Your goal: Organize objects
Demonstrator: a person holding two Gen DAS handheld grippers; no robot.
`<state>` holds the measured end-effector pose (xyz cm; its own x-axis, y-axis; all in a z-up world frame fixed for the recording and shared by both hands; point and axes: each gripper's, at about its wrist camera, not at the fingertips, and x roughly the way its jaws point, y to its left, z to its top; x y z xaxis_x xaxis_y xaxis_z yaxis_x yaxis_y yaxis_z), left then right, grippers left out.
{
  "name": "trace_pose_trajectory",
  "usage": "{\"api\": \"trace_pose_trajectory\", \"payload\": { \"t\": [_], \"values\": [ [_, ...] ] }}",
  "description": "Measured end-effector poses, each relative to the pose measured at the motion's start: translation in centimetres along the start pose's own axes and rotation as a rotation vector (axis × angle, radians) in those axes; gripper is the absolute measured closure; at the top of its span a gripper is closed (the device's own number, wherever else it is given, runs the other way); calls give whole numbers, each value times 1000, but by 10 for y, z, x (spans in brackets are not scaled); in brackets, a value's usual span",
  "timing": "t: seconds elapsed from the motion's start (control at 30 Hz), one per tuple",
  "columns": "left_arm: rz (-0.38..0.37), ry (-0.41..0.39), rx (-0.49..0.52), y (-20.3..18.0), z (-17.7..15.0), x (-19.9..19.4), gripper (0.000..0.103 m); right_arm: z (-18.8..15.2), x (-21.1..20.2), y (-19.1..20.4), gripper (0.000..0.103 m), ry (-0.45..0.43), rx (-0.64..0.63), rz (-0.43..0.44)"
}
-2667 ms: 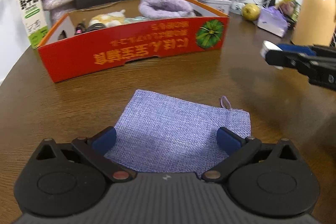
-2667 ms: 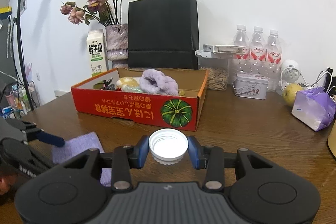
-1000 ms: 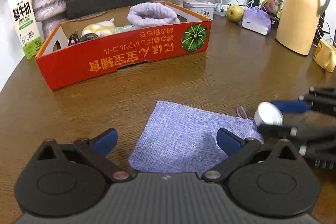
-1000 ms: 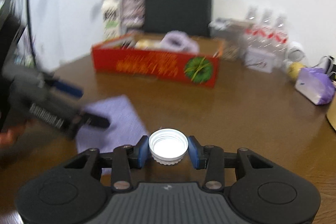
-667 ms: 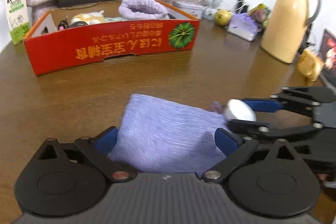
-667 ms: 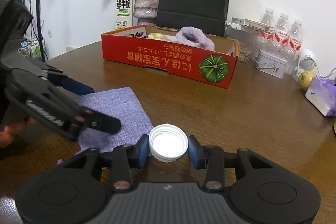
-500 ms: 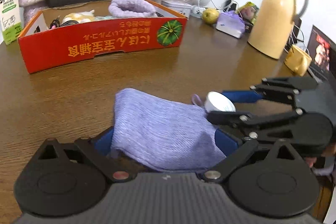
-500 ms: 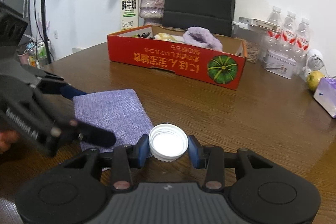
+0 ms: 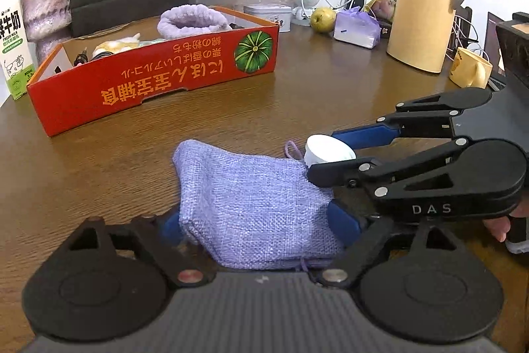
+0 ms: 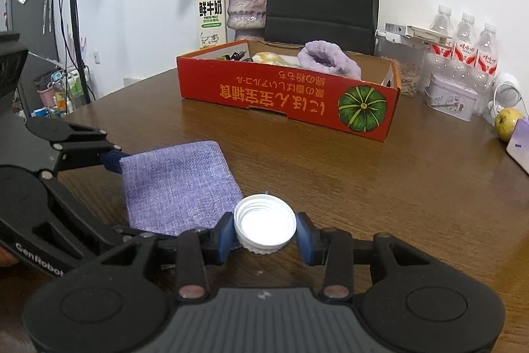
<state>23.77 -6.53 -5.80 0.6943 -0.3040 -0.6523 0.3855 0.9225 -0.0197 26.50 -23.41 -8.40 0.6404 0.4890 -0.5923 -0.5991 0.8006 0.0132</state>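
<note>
A lilac woven pouch lies on the brown wooden table, bunching up between the closing jaws of the left gripper, whose 2 blue pads already touch its sides. The right gripper is clenched on a small white ribbed bottle cap held at the pouch's drawstring end. The pouch looks light, soft and floppy, best pinched at its edges, while the cap seems rigid, smooth plastic.
</note>
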Motion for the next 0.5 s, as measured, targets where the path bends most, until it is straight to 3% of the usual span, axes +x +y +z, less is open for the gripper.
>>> {"api": "trace_pose_trajectory", "payload": {
  "t": [0.2, 0.27, 0.33, 0.4, 0.5],
  "values": [
    [-11, -4, 60, -14, -4, -1, 18, -1, 0, -1, 64, -1, 10, 22],
    [-23, -10, 68, -17, -4, -2, 27, -1, 0, -3, 64, -2, 16, 26],
    [-37, -22, 76, -20, -4, -4, 56, -1, -1, -5, 64, -3, 27, 30],
    [-33, -32, 70, -22, -3, -6, 76, -2, -2, -5, 64, -10, 33, 44],
    [-13, -51, 38, -21, -6, -6, 84, -4, -9, -6, 64, -47, 44, 50]
  ]
}}
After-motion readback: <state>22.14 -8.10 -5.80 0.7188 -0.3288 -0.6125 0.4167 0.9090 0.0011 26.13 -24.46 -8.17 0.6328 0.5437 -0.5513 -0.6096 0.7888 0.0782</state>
